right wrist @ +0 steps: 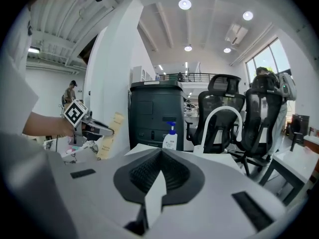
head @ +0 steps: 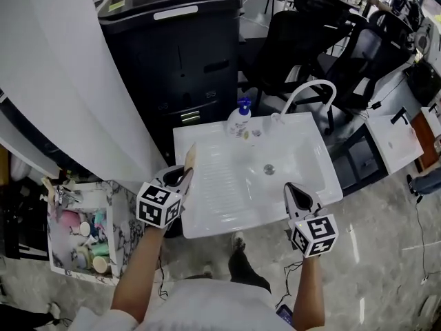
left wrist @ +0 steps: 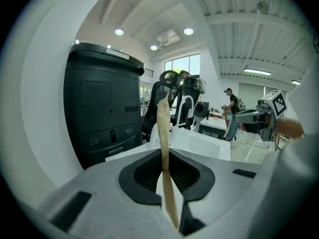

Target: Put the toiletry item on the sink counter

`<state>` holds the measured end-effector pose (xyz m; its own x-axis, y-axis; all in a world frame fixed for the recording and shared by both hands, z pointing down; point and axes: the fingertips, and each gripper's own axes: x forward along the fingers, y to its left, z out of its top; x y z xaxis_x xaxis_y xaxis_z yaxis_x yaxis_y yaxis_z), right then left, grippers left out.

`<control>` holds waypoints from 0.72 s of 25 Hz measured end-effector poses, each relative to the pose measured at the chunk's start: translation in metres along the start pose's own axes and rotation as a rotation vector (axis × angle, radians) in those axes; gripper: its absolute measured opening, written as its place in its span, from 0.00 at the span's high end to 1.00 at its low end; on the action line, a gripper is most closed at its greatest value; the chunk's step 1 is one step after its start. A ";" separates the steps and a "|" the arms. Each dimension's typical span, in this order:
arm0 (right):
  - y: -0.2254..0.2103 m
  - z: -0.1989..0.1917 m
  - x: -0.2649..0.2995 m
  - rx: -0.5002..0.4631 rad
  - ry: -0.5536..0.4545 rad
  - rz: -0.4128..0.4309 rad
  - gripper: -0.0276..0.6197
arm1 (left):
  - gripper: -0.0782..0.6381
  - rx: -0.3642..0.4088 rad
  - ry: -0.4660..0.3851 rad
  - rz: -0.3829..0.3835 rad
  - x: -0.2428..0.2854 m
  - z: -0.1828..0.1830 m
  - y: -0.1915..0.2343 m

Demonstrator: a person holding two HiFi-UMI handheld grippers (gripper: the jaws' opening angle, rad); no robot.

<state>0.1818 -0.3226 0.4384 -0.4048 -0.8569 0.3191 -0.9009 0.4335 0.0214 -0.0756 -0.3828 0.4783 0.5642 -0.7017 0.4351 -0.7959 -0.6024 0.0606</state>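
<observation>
- At the lower left of the head view, a marble-patterned box (head: pixel 117 216) sits on the floor. It holds a jumble of small pink and green items.
- My left hand-held gripper (head: pixel 185 178) is at centre left, its jaws narrowed onto the toiletry item (head: pixel 190 158) — a thin, flat beige packet. The packet stands upright out of the jaws, and the left gripper view shows it edge-on, pinched between the dark pads.
- The packet is in the air at the left edge of the white sink worktop (head: pixel 220 202), not resting on it.
- Behind the worktop, at upper centre, stands a tall black cabinet (head: pixel 172 54).
- On the back edge of the worktop is a white pump bottle (head: pixel 239 121) with a blue top. It stands just left of the base of the curved white faucet (head: pixel 311 88).
- The drain (head: pixel 269 169) sits in the middle of the basin.
- My right hand-held gripper (head: pixel 295 190) hovers over the front right part of the worktop, well apart from the left one. Its jaws are drawn together, and the right gripper view shows nothing between them.
- At the upper right are black office chairs (head: pixel 358 47).
</observation>
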 end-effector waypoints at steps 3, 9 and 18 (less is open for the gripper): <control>-0.014 -0.005 0.021 0.005 0.017 0.031 0.96 | 0.85 -0.019 0.044 0.002 0.029 -0.008 0.003; -0.034 -0.034 0.057 0.050 0.073 0.085 0.96 | 0.85 -0.029 0.161 -0.011 0.090 -0.041 0.002; -0.053 -0.073 0.106 0.085 0.146 0.145 0.96 | 0.85 0.094 0.374 -0.007 0.160 -0.092 0.003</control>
<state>0.1981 -0.4163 0.5402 -0.5099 -0.7350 0.4470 -0.8472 0.5193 -0.1125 -0.0078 -0.4622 0.6310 0.4364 -0.5209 0.7336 -0.7589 -0.6511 -0.0108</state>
